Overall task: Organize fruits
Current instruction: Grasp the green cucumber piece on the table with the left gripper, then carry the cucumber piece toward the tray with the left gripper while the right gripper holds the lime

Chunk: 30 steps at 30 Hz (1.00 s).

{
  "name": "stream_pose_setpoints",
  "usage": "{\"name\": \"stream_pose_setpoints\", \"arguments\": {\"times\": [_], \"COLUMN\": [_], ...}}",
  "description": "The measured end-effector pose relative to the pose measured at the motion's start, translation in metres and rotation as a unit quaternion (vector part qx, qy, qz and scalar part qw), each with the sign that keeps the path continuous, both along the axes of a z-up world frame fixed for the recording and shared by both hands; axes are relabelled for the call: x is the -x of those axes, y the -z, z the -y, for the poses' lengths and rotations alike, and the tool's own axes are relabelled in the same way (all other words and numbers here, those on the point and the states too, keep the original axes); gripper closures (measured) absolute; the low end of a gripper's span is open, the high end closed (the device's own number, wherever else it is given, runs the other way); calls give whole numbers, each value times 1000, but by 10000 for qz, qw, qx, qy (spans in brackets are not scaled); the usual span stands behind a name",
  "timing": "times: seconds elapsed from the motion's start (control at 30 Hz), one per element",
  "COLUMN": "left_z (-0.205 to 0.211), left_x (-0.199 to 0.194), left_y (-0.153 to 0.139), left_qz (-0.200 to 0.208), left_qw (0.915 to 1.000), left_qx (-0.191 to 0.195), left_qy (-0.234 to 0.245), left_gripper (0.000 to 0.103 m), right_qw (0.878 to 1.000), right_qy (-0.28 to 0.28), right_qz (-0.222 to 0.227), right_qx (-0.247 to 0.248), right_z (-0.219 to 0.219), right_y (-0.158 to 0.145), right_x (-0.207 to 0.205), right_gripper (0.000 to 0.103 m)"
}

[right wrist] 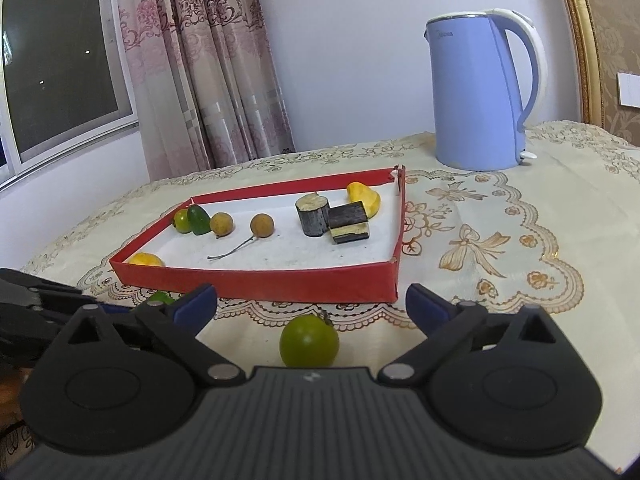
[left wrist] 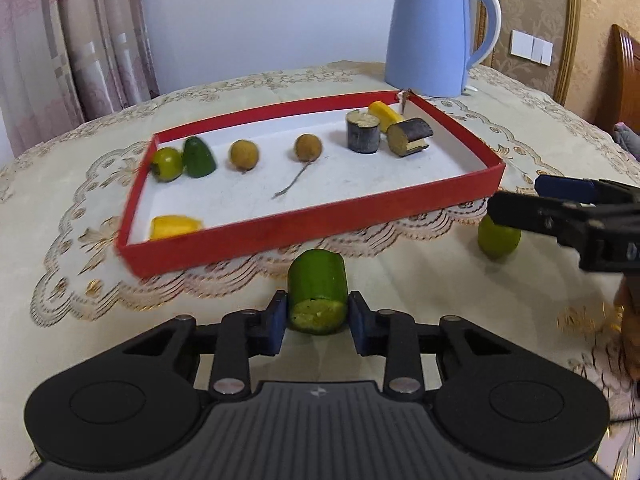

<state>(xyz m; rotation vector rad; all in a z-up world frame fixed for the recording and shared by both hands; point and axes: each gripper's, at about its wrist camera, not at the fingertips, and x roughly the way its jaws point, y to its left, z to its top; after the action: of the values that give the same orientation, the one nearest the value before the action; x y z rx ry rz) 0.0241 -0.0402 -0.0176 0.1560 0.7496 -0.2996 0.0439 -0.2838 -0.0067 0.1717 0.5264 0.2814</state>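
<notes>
Left gripper point(left wrist: 318, 316) is clamped on the green cucumber chunk point(left wrist: 318, 288), pads on its curved sides, cut face toward the camera. The chunk is on or just off the tablecloth point(left wrist: 80, 208) in front of the red tray point(left wrist: 304, 228); can't tell which.

Right gripper point(right wrist: 311, 300) stands wide with nothing held; the green lime point(right wrist: 309, 341) sits on the cloth between the jaws, just short of the tray's front wall.

Risks:
- Cucumber skin is round and likely slick, so it could rotate or squirt out on the lift.
- Tray wall is close ahead. A low carry clips it and shoves the tray, rolling the longans point(left wrist: 308, 147) and other pieces.
- Lime is round and free; a one-sided pad touch rolls it away.
- The two grippers are near each other, so simultaneous moves could collide.
</notes>
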Motion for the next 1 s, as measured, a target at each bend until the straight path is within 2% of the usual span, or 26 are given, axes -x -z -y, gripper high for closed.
{"name": "stream_pose_setpoints", "arguments": {"times": [0.2,0.27,0.3,0.33,0.4,0.53,0.57,0.6,0.63,0.7,1.0], "left_z": [-14,-10,-8,-6,-3,-3,-4,-5,-8,-12,-13], "left_x": [9,11,12,11,10,7,5,4,2,2,1], "left_y": [-1,-2,-3,-3,-5,1,3,6,8,7,5], "left_qz": [230,497,609,730,761,555,495,442,386,339,330], "left_qw": [9997,9982,9973,9962,9958,9975,9978,9980,9986,9991,9991], "left_qx": [-109,-316,-387,-441,-495,-439,-441,-431,-342,-208,-131], "left_qy": [-40,-101,-146,-178,-119,-54,-78,-107,-127,-146,-242], "left_gripper": [69,56,43,40,40,41,45,57,64,71,71], "right_qw": [9999,9999,9999,9999,9998,9997,9997,9996,9996,9995,9993], "right_qy": [-30,-13,-13,-14,-1,27,27,30,29,20,39], "right_qz": [-5,-7,-8,-13,-16,-27,-37,-43,-42,-49,-43], "right_qx": [104,138,152,169,221,257,259,270,282,306,369], "right_z": [-3,-4,-4,-5,-6,-7,-7,-7,-7,-8,-10], "right_y": [-1,-1,-1,0,-1,-1,0,0,0,0,0], "right_x": [0,0,0,-1,-1,-1,-1,-1,-1,-1,-1], "right_gripper": [0,0,0,0,0,0,0,0,0,0,0]}}
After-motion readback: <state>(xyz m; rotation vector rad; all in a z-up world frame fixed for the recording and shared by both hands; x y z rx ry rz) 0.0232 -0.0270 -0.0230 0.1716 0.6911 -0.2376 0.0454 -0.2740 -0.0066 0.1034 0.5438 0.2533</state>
